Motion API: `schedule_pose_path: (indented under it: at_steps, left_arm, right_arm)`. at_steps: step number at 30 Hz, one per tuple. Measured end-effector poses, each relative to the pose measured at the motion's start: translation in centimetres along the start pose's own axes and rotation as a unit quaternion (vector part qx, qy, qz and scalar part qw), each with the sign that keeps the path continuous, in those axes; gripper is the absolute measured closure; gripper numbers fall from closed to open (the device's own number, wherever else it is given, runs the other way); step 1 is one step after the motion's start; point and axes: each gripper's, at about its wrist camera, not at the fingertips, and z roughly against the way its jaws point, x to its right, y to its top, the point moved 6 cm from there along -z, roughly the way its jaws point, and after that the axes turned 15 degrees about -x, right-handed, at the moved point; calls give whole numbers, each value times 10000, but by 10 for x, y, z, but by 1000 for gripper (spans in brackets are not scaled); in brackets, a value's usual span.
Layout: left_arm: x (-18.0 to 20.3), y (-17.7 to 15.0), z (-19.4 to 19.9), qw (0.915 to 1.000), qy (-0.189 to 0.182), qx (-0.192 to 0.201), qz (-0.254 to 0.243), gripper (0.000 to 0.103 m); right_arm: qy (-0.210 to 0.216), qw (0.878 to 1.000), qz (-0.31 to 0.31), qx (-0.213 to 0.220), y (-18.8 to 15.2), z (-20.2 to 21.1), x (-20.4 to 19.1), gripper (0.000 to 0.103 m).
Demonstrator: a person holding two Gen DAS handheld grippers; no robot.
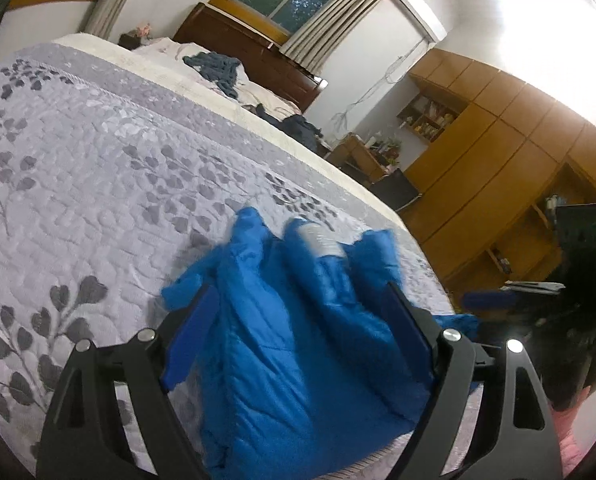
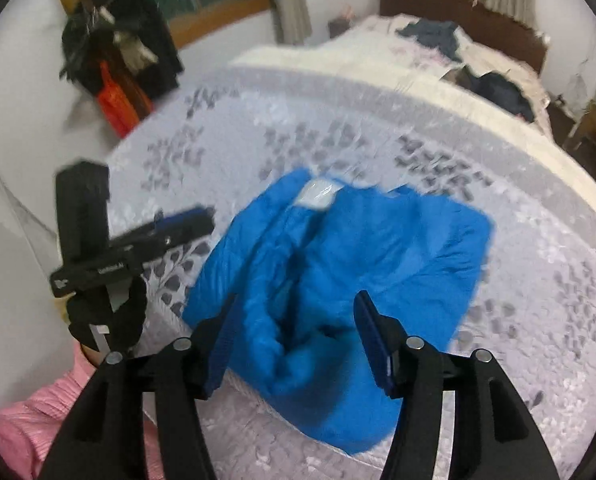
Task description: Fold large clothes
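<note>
The blue puffer jacket [image 2: 338, 264] lies bunched low centre on the grey leaf-patterned quilt [image 1: 97, 168], probably light, puffy and slick, best pinched at a hem or sleeve edge. Both the left gripper [image 1: 298, 320] and the right gripper [image 2: 293, 320] hang spread wide, empty.

I see a bright blue quilted jacket [image 2: 338, 256] with a white label [image 2: 317, 197] at its collar, lying on a pale lilac-grey bedspread [image 1: 97, 168] printed with dark grey leaf sprigs and bordered by a cream band. Both my grippers, left [image 1: 298, 312] and right [image 2: 293, 320], are black with dark blue finger pads [image 2: 372, 332] and silver pins, and a pink sleeve [image 2: 37, 420] shows at the lower left of the right view. Behind are a dark brown headboard [image 1: 253, 40], beige curtains [image 1: 330, 20], honey-brown wardrobes [image 1: 498, 140] and an orange-red bag [image 2: 115, 102].
</note>
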Motion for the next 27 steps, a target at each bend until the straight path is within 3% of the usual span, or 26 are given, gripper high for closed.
schedule_pose_path:
  at_steps: [6,9,14,19,27]
  left_arm:
    - [21,-2,-20,9968,-638,-481,17,20]
    - [32,-3,-38,9938,-758,-813,23,19]
    - [26,3,-67,9916,-470,-1153,351,19]
    - [25,12,-78,9888,-704,-1235,462,19]
    - [22,21,-108,9886,-204,-1477,187,16]
  right_arm:
    - [-181,9958,-886,168,-24,6,73,45]
    - [138,9933,-1150,-41,-35,-16,92,46]
    - [696,9939,-825,-219,-42,-50,68,46]
    - [776,9950,-483,-396,-37,-83,40,45]
    - [571,9980,-178,-204,-35,-105,26,44]
